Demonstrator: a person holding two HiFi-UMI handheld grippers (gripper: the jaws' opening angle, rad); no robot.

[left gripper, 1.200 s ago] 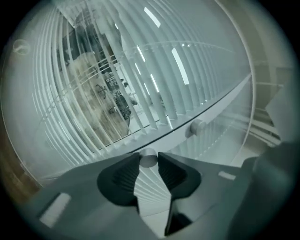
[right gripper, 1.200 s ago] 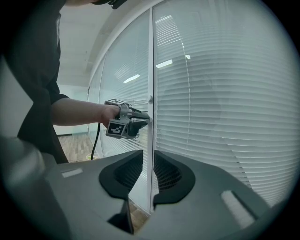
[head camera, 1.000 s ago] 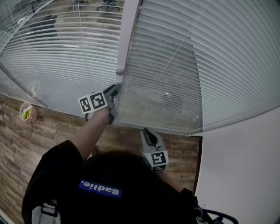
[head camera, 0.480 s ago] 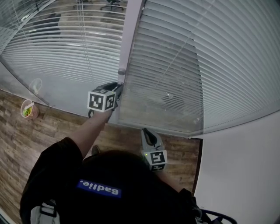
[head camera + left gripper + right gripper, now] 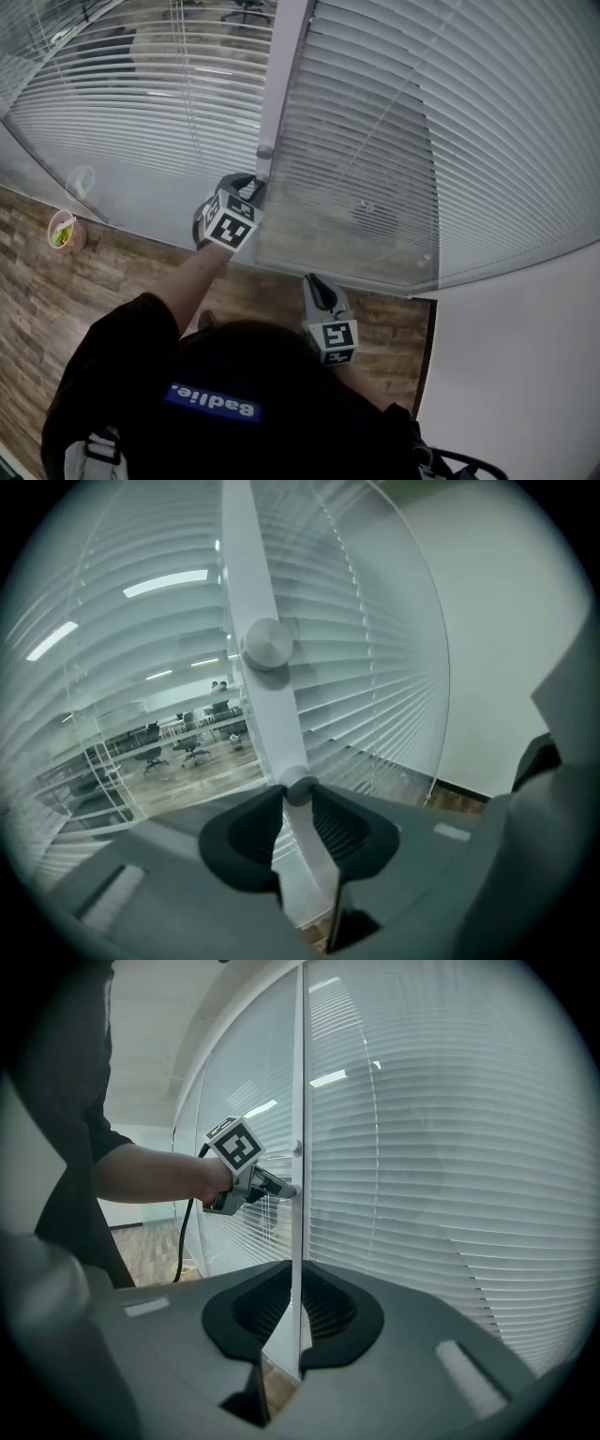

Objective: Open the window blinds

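So the left gripper [image 5: 298,799] has its jaws clamped on a small round knob [image 5: 300,787]. They've just been squeezing in, and the knob sits right between the two dark pads. That knob is on the white frame post [image 5: 246,564] running up between the two glass panes. A bigger round knob [image 5: 269,644] sits higher on the same post, with nothing touching it.

The right gripper [image 5: 298,1283] is lower and off to the right, near the bottom edge of the right-hand blinds [image 5: 422,141], and it points toward the same post. Its jaws have just been closing too and are down to a thin slit. Nothing is gripped; you just see the white post through the gap.

The blinds themselves hang fully down on both sides of the post. Through the left-hand blinds [image 5: 141,103] you can make out an office with chairs between the slats. The right-hand set looks a lot more shut.

From the head view, the left gripper's marker cube [image 5: 230,225] is tilted onto a corner, right up by the post. The right one's cube [image 5: 337,339] faces the camera. Below is a wood floor [image 5: 112,281], and a small cup [image 5: 62,232] stands on it by the left glass. A plain white wall [image 5: 525,356] is on the right.
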